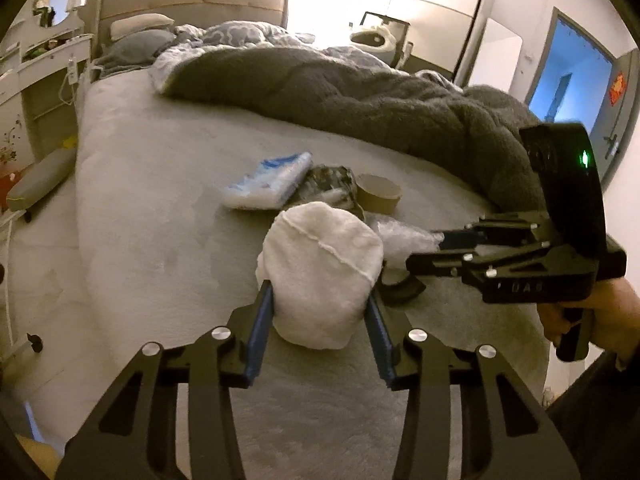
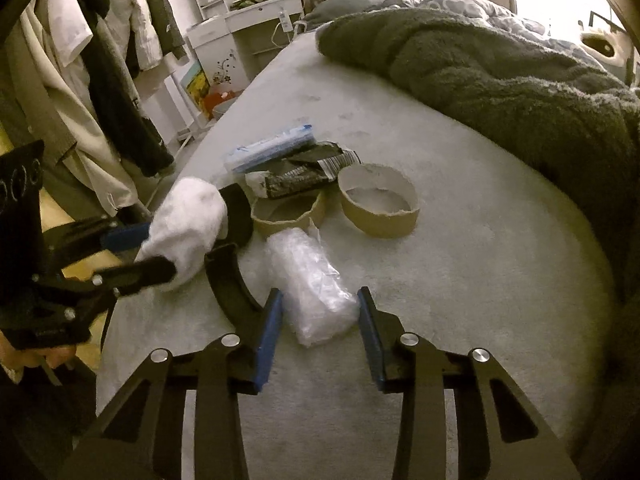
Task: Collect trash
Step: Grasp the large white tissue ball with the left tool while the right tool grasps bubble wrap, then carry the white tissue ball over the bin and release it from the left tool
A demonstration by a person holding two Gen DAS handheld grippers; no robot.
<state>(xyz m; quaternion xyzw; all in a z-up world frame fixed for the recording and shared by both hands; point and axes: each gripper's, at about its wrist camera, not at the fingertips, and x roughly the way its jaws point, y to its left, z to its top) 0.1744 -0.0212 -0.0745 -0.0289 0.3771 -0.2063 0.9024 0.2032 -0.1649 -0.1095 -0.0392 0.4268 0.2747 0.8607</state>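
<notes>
Landmark: cardboard ring (image 2: 378,208) on the bed (image 2: 480,280), trash heaped around it, presumably for one sweep. Left gripper (image 1: 320,304) pinches the white wad (image 1: 320,272), left of and nearer than the ring. Right gripper (image 2: 320,312) squeezes the clear plastic bundle (image 2: 316,280), just in front of the ring. Both grips look ready to lift.

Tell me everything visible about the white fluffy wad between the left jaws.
The white fluffy wad looks like soft terry or fleece cloth, bunched into a rounded lump with a stitched seam across its top. It sits on the grey bed cover, the left gripper pressing its sides. A black curved piece lies beside it.
</notes>
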